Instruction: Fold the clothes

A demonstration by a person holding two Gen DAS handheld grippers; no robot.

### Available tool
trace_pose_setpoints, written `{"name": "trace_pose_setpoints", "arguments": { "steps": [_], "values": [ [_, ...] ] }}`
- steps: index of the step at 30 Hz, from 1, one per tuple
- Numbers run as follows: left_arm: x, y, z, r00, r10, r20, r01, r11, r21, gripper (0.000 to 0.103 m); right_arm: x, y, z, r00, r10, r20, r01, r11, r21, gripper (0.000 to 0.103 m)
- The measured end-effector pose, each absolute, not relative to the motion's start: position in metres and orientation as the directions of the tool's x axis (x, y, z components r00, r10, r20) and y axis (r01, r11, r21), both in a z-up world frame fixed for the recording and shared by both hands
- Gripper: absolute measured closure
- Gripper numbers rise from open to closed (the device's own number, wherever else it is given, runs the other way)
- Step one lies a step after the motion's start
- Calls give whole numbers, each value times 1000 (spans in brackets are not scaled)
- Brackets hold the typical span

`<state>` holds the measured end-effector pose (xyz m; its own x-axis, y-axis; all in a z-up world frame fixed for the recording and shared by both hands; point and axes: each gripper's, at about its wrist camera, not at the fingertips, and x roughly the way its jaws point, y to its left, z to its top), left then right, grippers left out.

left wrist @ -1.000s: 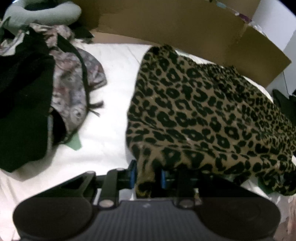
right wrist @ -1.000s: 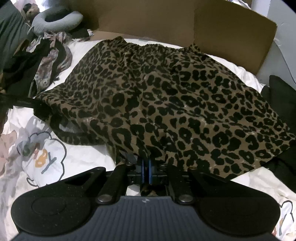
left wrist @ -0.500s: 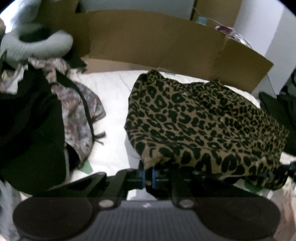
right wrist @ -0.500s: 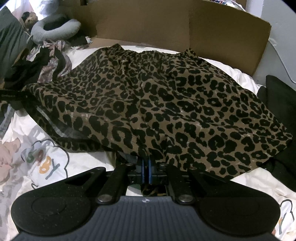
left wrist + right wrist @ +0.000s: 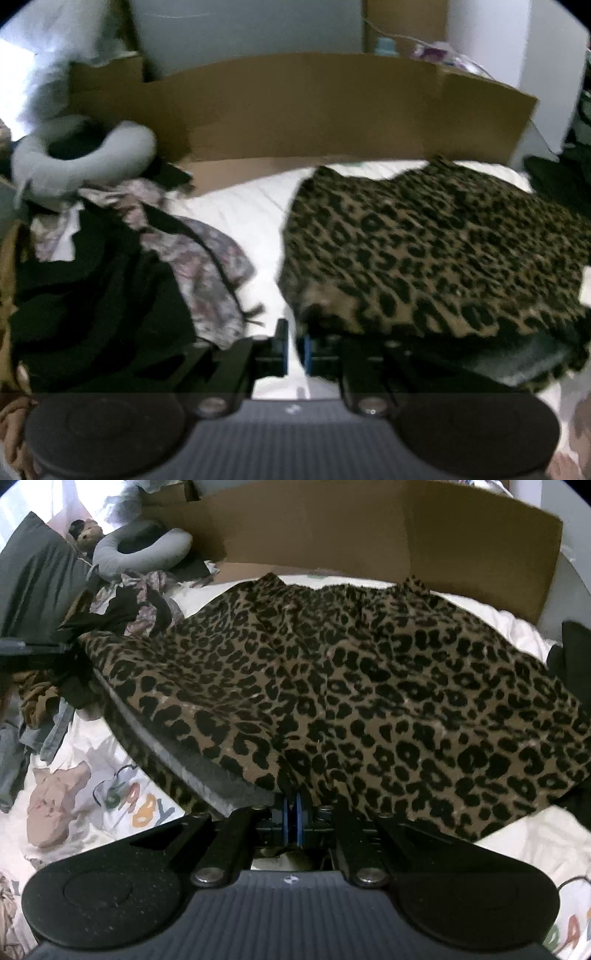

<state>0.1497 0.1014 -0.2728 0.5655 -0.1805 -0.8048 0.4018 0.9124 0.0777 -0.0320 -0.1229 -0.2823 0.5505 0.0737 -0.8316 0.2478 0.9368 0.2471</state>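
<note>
Bed [image 5: 517,845]: white sheet with cartoon prints and coloured letters, carrying everything listed here.

Leopard-print garment [image 5: 369,686]: brown with black spots, spread across the middle of the bed, its gathered far edge lying just before the cardboard. The near hem is raised off the sheet, showing a dark lining beneath along the left side.

Right hand-held gripper [image 5: 291,812]: clenched tight on the near hem of the leopard-print garment, blue pads pressed together with cloth between them.

Left hand-held gripper [image 5: 293,341]: the view is blurred. Its jaws are opening, a narrow gap of white sheet showing between the blue pads. The garment's left corner lies against the right finger; no cloth shows in the gap. Seen from the right side, a dark arm reaches to that left corner.

Cardboard sheet [image 5: 388,531]: brown, standing along the far edge of the bed.

Clothes pile [image 5: 110,288]: black and pale floral pieces heaped to the left, apart from the leopard-print garment, with bare sheet between.

Neck pillow [image 5: 85,158]: grey, U-shaped, at the far left behind the pile.

Dark cloth [image 5: 576,653]: at the right edge of the bed.
</note>
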Motion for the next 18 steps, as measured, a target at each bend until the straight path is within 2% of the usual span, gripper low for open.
{"name": "trace_pose_setpoints", "arguments": {
  "steps": [5, 17, 18],
  "values": [
    [155, 107, -298, 497, -194, -846, 378, 926, 10, 92, -35, -125, -300, 519, 115, -847, 275, 916, 293, 101],
    [141, 117, -351, 425, -142, -894, 350, 937, 17, 91, -44, -111, -330, 433, 116, -894, 245, 939, 240, 98],
    [142, 119, -353, 422, -138, -896, 344, 939, 17, 90, -43, -110, -331, 429, 115, -896, 243, 941, 237, 96]
  ]
}}
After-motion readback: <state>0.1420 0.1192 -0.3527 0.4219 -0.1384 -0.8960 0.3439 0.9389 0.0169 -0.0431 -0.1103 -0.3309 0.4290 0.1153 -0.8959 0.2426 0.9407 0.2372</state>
